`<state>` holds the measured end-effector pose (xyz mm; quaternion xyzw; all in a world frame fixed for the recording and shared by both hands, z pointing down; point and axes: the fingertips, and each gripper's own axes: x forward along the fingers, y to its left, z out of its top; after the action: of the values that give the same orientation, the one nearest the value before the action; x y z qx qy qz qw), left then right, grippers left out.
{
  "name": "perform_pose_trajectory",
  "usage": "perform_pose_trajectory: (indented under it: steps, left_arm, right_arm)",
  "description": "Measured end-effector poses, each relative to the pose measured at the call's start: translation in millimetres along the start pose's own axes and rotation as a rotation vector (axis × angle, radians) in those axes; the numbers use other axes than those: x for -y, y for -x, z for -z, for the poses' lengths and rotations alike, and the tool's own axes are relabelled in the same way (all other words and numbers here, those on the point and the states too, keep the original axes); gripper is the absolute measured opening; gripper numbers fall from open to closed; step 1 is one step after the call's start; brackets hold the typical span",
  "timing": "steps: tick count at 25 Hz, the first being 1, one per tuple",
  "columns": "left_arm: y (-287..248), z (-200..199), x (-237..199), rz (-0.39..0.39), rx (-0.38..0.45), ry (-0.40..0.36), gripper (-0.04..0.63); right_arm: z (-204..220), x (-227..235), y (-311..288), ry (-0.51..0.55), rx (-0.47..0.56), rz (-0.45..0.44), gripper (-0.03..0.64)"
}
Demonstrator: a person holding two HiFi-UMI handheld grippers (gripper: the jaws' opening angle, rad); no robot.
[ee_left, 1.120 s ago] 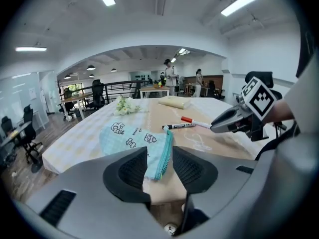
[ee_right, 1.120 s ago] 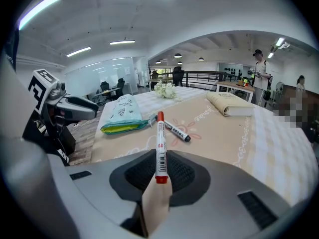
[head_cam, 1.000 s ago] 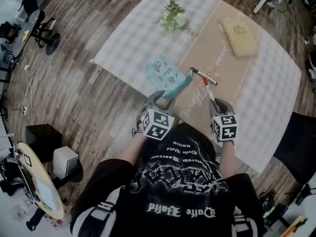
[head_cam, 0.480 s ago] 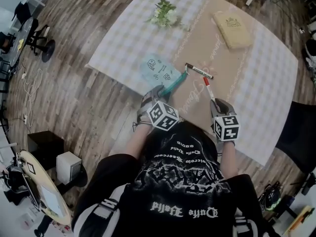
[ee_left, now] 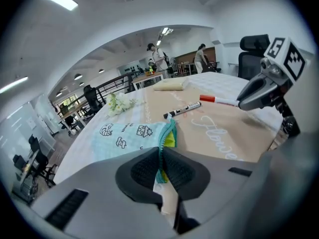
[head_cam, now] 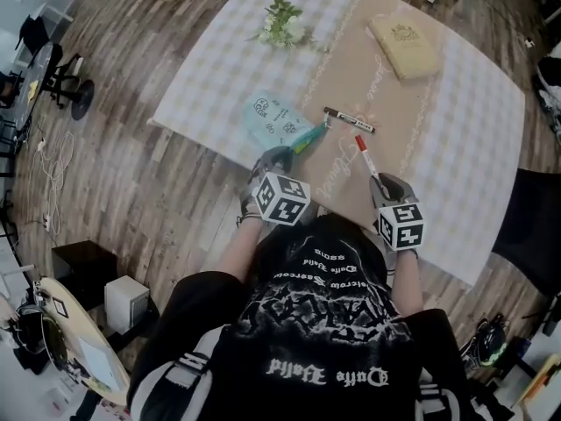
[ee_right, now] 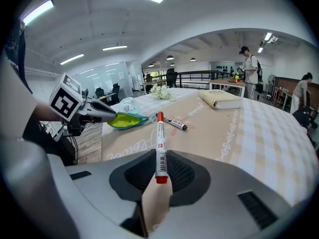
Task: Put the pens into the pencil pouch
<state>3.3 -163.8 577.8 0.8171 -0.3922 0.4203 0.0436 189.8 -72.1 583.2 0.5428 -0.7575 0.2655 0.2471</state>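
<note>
Okay, the pencil pouch [head_cam: 273, 119] lies flat close to the table's [head_cam: 473, 147] near edge, mouth end toward the left gripper [ee_left: 163, 166]. We see that gripper's jaws, which have just been closing, pinching the teal zipper edge, with the fabric squeezed between the pads. The mouth gapes a little just ahead of those jaws and yellow-green lining shows.

The right gripper [ee_right: 158, 171] is clamped on the red pen [ee_right: 160, 143] near its tail. The rest of the pen sticks straight out past the jaws.

The black pen [head_cam: 349, 119] lies on the beige runner [head_cam: 394, 103], just beside the pouch mouth. It is ahead of both jaws and apart from the red pen's tip. Bare runner lies between the two grippers. The book [head_cam: 403, 46] and flowers [head_cam: 282, 24] sit well beyond, at the far side.
</note>
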Motion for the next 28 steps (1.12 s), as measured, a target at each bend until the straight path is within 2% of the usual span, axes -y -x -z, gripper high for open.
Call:
perform_pose_trajectory:
  steps: [7,14,21,28]
  left_arm:
    - [22.2,-32.0,-28.0,-0.033,0.101,0.136,0.037]
    - [42.9,-57.1,-49.9,0.0,0.19,0.319,0.035]
    - [63.8,-71.9,-60.7,0.02,0.234,0.38,0.035]
    - [78.3,-69.5,-63.2,0.059,0.255,0.431,0.035]
  right_arm:
    - [-4.3,-3.2,3.8,0.042,-0.002,-0.012,0.078]
    - [-30.9,24.3,33.3,0.264,-0.058,-0.007,0.077]
    - [-79.2,10.3,69.1,0.424,-0.024,0.013,0.077]
    - [-122.3,-23.8,85.0,0.693,-0.086,0.023,0.077]
